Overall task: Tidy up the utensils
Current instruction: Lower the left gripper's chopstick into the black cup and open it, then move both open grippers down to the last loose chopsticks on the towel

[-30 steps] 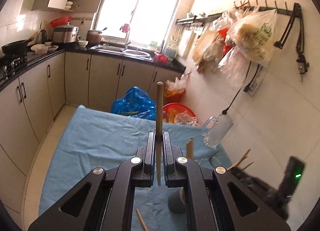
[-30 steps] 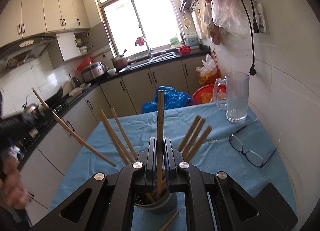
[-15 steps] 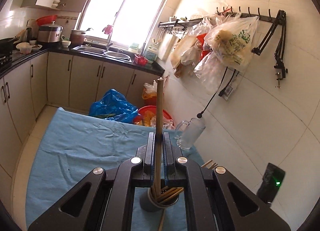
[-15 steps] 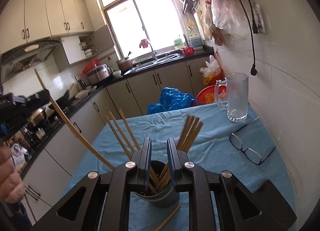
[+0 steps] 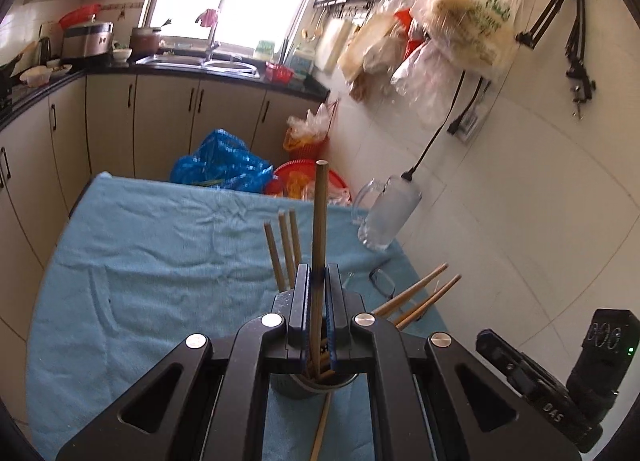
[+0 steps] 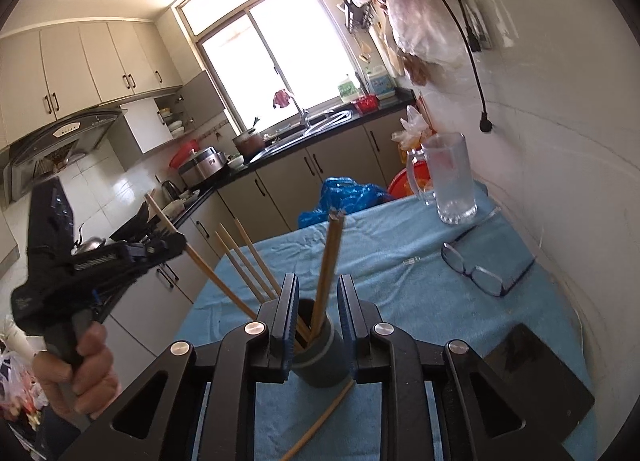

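My left gripper [image 5: 318, 275] is shut on a wooden chopstick [image 5: 319, 217] that stands upright above the grey cup [image 5: 316, 387]. Several chopsticks stand in that cup. In the right wrist view a hand [image 6: 76, 373] holds the left gripper [image 6: 174, 239] at the left, its chopstick [image 6: 200, 261] slanting down toward the cup [image 6: 320, 361]. My right gripper [image 6: 318, 285] is opening. A chopstick [image 6: 329, 265] stands loose in the cup between its jaws, and the pads do not touch it. One more chopstick [image 6: 320, 421] lies on the cloth in front of the cup.
A blue cloth [image 6: 400, 253] covers the table. A glass mug [image 6: 450, 177] and a pair of eyeglasses [image 6: 480, 273] sit near the wall on the right. A black flat object [image 6: 536, 373] lies at the near right. Cabinets and a blue bag [image 5: 220, 165] stand beyond the table's far edge.
The right gripper's jaws have parted and let its chopstick drop into the cup. The left gripper has carried its chopstick over the cup and lower.
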Action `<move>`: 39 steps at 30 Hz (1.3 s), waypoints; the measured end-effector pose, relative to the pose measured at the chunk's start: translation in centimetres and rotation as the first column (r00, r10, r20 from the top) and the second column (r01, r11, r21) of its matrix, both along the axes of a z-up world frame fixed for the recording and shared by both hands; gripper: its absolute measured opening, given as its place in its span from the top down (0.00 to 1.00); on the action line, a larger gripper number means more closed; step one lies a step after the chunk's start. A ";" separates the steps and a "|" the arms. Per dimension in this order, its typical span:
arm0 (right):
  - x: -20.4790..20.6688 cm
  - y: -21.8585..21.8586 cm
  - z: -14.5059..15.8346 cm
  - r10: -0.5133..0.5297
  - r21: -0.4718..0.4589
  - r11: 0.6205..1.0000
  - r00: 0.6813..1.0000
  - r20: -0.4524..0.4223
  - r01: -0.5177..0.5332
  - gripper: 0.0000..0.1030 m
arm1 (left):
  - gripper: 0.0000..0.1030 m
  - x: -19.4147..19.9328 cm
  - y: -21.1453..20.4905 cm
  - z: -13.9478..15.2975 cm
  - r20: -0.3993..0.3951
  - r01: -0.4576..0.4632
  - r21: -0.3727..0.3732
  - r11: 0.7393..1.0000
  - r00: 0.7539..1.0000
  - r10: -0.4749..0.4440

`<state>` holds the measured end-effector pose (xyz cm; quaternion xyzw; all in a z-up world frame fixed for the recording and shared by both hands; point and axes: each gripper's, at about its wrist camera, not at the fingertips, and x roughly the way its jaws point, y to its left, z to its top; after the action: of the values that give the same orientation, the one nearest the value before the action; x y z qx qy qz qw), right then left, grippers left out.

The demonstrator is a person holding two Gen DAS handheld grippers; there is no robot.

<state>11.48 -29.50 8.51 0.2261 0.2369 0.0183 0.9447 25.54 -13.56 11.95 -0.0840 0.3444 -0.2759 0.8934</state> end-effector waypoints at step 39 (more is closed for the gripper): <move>-1.5 5.4 -12.3 0.071 0.059 0.997 0.919 -0.388 -0.053 0.75 | 0.42 -10.6 10.6 -17.4 -0.085 -0.202 0.211 0.956 0.971 0.224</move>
<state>10.02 -24.10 -3.82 0.2398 0.4264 0.0084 0.8721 14.90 -2.96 -5.47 -0.0449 0.4074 -0.1367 0.9019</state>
